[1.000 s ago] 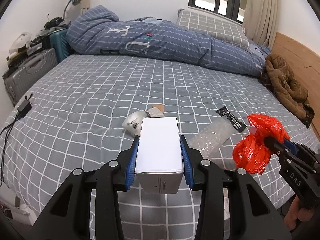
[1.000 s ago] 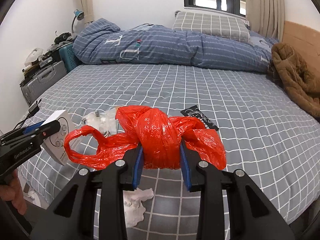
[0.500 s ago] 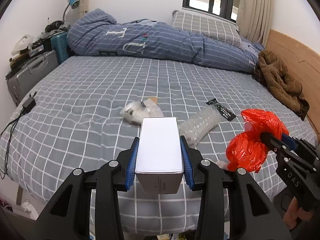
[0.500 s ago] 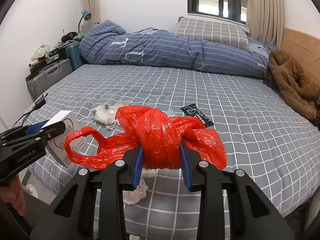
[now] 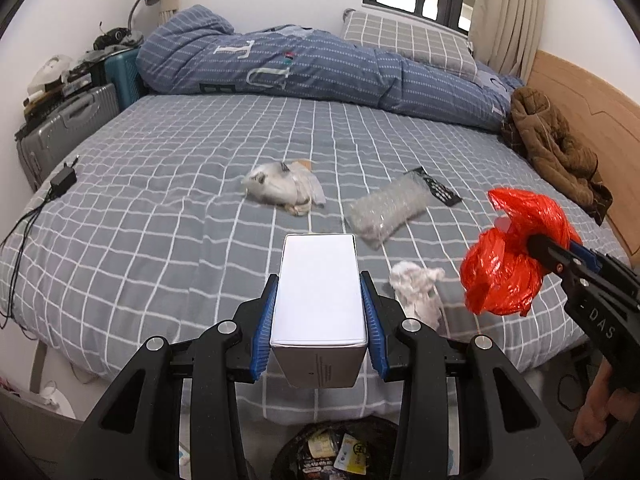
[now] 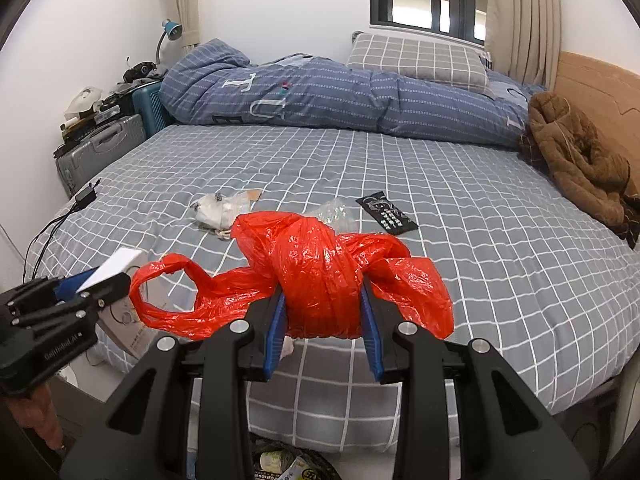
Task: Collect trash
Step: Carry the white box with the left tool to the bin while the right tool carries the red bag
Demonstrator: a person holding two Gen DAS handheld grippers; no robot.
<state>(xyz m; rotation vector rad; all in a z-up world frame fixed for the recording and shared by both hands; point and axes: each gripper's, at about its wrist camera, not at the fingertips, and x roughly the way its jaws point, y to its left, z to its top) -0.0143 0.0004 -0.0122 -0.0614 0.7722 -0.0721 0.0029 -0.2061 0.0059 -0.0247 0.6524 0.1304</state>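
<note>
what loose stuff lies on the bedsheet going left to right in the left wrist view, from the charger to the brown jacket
black charger → crumpled clear bag → bubble wrap → black packet → brown jacket

The bin at the bottom edge of my left view is cut off, its contents too small to read. My box hides the bedsheet behind it. In my right view, the bag covers most of the bubble wrap. Print on the box's underside is illegible.
</note>
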